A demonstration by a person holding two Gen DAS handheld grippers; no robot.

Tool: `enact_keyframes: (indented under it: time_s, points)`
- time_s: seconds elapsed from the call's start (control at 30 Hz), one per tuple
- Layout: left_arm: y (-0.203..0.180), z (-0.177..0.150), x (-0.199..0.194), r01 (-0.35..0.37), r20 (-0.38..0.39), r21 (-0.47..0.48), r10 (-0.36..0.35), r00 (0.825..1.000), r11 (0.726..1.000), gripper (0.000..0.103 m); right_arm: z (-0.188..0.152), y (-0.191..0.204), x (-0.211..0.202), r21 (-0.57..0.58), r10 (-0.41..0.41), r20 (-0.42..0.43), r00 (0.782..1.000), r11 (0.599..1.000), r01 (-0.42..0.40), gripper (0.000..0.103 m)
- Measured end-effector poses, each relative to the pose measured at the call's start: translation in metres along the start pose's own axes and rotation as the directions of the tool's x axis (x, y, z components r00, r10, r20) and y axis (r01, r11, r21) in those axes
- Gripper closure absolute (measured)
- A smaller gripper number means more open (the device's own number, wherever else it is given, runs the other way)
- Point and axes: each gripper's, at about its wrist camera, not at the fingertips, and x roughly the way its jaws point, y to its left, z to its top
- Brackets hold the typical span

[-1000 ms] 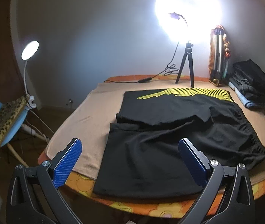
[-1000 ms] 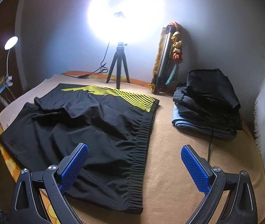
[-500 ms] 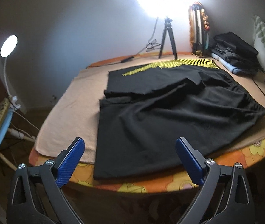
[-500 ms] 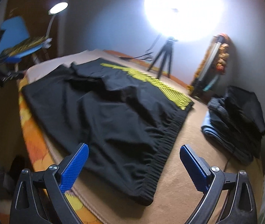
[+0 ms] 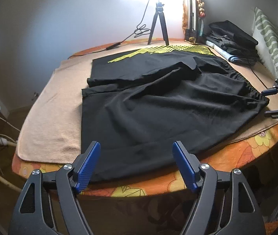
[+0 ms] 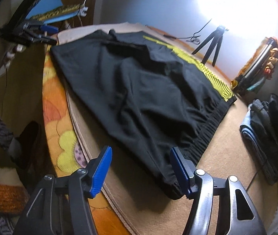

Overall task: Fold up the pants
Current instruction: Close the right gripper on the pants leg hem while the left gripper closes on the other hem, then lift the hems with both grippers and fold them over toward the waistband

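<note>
**Both tongs poised at the near edge, no fold made yet**

Left gripper hangs with its blue pads spread apart, holding nothing, just short of the near hem of the pants. Right gripper is likewise spread and empty, its pads straddling the near corner of the elastic waistband; whether either pad touches cloth I cannot tell, as that view is blurred.

Beyond the pads, the black pants lie spread on a tan towel covering an orange flowered table. One leg lies nearer, the other behind it, with a yellow striped panel along the far edge. The fabric is rumpled, with a loose ridge across the middle.

By my reading the task is at its start: the garment is laid out but no fold is in place. Gripping hem and waistband corners and carrying them over remains.

Farther back stand a small tripod under a glaring light and a stack of folded clothes. The glare washes out the wall, and the right gripper shows only partly at the left view's edge.
</note>
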Motion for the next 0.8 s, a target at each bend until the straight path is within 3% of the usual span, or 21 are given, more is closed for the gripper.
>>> enact_keyframes:
  time_s: [0.1, 0.23, 0.37, 0.47, 0.63, 0.8]
  points:
    - [0.002, -0.003, 0.005, 0.027, -0.014, -0.007, -0.027, 1.000, 1.000, 0.027, -0.003, 0.003, 0.009, -0.034, -0.020, -0.035, 0.999, 0.999, 0.019, 0.044]
    - [0.000, -0.008, 0.011, 0.045, -0.041, 0.011, -0.044, 0.998, 0.999, 0.027, -0.003, 0.004, 0.019, -0.058, -0.014, -0.065, 0.998, 0.998, 0.010, 0.061]
    - [-0.007, -0.010, 0.015, 0.054, -0.050, 0.048, -0.051, 0.997, 0.997, 0.027, 0.002, 0.002, 0.021, -0.063, -0.043, -0.067, 0.997, 0.997, 0.038, 0.086]
    - [-0.016, -0.011, 0.018, 0.039, -0.054, 0.105, -0.034, 0.998, 0.994, 0.027, 0.010, -0.006, 0.015, -0.013, -0.038, -0.036, 0.999, 0.999, 0.037, 0.098]
    - [-0.025, -0.013, 0.028, 0.000, -0.061, 0.181, 0.011, 0.998, 0.984, 0.027, 0.027, -0.026, 0.003, 0.073, -0.062, 0.034, 0.997, 0.996, 0.060, 0.103]
    - [-0.023, -0.010, 0.039, -0.049, -0.060, 0.192, 0.062, 0.996, 0.980, 0.027, 0.040, -0.035, -0.004, 0.109, -0.071, 0.070, 0.995, 0.992, 0.063, 0.103]
